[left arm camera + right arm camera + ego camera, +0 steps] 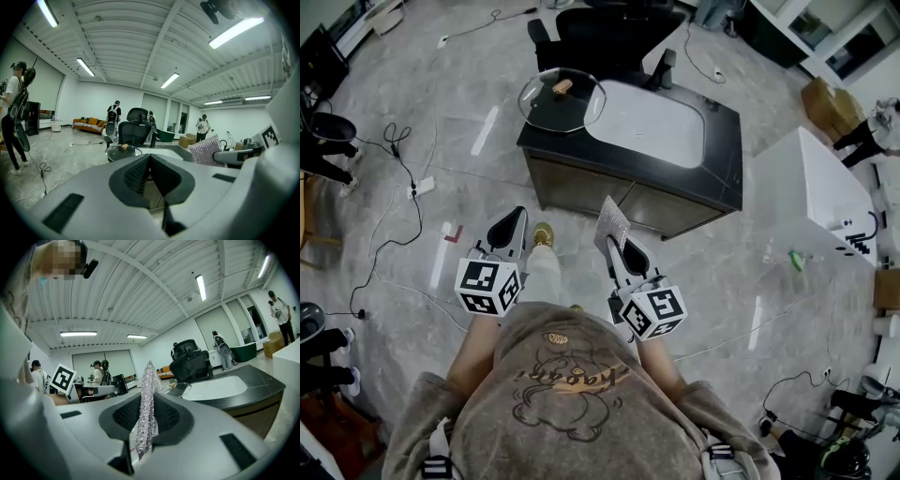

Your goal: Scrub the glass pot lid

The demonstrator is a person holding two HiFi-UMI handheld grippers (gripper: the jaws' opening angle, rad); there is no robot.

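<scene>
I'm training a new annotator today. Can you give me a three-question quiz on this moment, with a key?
1. True or false: the glass pot lid lies on the floor.
2. What is between the jaws of the right gripper? A: nothing. B: a sparkly silver scrub cloth. C: a water bottle.
3. Fill in: the jaws of the left gripper are ____, with nothing between them.

Key
1. False: it rests on the black counter, beside the white basin.
2. B: the jaws are clamped on it, and it stands upright.
3. Shut.
</scene>
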